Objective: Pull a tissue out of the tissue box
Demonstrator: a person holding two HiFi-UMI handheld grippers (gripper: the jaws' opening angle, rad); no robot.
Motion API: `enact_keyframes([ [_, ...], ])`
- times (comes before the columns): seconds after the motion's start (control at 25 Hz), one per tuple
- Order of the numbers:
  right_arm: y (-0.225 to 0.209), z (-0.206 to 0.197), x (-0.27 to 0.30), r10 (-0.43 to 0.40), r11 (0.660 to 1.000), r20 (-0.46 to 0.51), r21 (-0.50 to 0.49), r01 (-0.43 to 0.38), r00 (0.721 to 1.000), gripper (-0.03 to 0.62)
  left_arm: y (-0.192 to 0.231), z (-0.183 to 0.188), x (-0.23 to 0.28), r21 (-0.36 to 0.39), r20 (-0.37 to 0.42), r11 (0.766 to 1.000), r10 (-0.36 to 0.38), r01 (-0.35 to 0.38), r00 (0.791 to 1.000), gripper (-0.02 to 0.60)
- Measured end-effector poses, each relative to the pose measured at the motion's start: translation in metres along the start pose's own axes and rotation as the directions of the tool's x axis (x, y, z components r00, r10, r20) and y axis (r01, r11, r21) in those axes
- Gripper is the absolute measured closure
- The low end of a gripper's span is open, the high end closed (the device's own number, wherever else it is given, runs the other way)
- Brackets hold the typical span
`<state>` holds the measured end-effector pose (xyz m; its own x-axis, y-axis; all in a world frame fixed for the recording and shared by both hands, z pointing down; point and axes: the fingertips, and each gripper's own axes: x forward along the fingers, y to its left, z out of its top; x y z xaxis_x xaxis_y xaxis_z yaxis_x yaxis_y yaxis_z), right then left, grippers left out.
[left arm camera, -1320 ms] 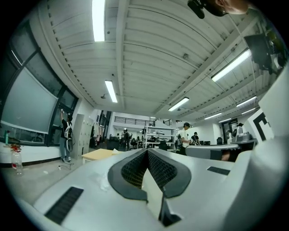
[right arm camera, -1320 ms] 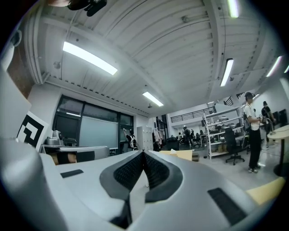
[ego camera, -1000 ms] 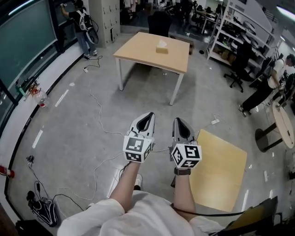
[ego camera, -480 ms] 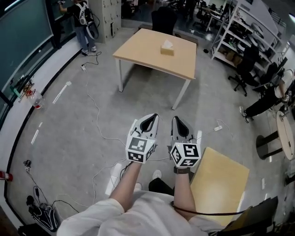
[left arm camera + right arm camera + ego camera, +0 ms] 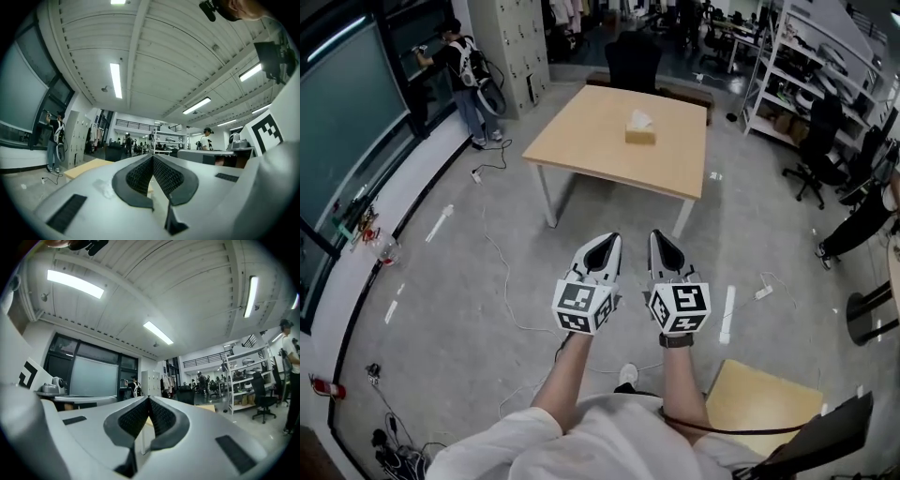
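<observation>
A tan tissue box (image 5: 640, 134) with a white tissue sticking up from its top stands on a light wooden table (image 5: 591, 141), far ahead in the head view. Both grippers are held side by side at waist height over the grey floor, well short of the table. My left gripper (image 5: 609, 238) has its jaws together with nothing between them; the tips meet in the left gripper view (image 5: 153, 156). My right gripper (image 5: 657, 235) is likewise shut and empty, tips touching in the right gripper view (image 5: 149, 399).
Cables (image 5: 502, 272) trail across the floor ahead on the left. A black chair (image 5: 635, 61) stands behind the table. A person (image 5: 467, 80) stands by the lockers at the back left. Shelving (image 5: 787, 75) and office chairs line the right side; a wooden board (image 5: 764, 398) lies by my right.
The table and tissue box have come nearer and sit lower in the head view as I walk towards them. Both grippers stay shut and keep their places side by side.
</observation>
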<state>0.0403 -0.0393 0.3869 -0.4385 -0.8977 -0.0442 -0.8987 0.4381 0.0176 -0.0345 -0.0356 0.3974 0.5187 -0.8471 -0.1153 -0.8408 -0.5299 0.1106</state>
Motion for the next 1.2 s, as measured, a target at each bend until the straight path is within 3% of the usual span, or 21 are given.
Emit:
enact_keyframes([
  [0.16,-0.058,0.003,0.03,0.011,1.0,0.009,-0.001,-0.01,1.0,0.594,-0.004,0.0,0.07,0.023,0.01,1.0,0.01,-0.01,1.0,0.588],
  [0.36,-0.114,-0.033,0.068,-0.007,0.998,-0.046,0.062,0.01,0.999,0.594,0.017,-0.023,0.117,0.043,-0.03,0.997,0.058,-0.056,0.998,0.588],
  [0.56,-0.134,-0.054,0.113,0.025,0.997,-0.078,0.08,-0.019,0.997,0.594,0.063,-0.046,0.152,0.026,-0.086,0.992,0.127,-0.125,0.988,0.588],
  [0.84,-0.166,-0.083,0.213,0.042,0.998,-0.113,0.044,-0.037,0.993,0.594,0.126,-0.072,0.253,-0.007,-0.08,0.995,0.102,-0.103,0.991,0.588],
  [1.0,-0.197,-0.069,0.295,0.02,0.999,-0.103,0.034,-0.017,0.994,0.594,0.173,-0.06,0.329,-0.021,-0.061,0.997,0.067,-0.068,0.996,0.588],
  [1.2,-0.234,-0.038,0.397,-0.002,0.999,-0.055,0.033,0.004,0.999,0.594,0.237,-0.025,0.414,0.018,-0.017,0.997,0.071,-0.071,0.997,0.588],
])
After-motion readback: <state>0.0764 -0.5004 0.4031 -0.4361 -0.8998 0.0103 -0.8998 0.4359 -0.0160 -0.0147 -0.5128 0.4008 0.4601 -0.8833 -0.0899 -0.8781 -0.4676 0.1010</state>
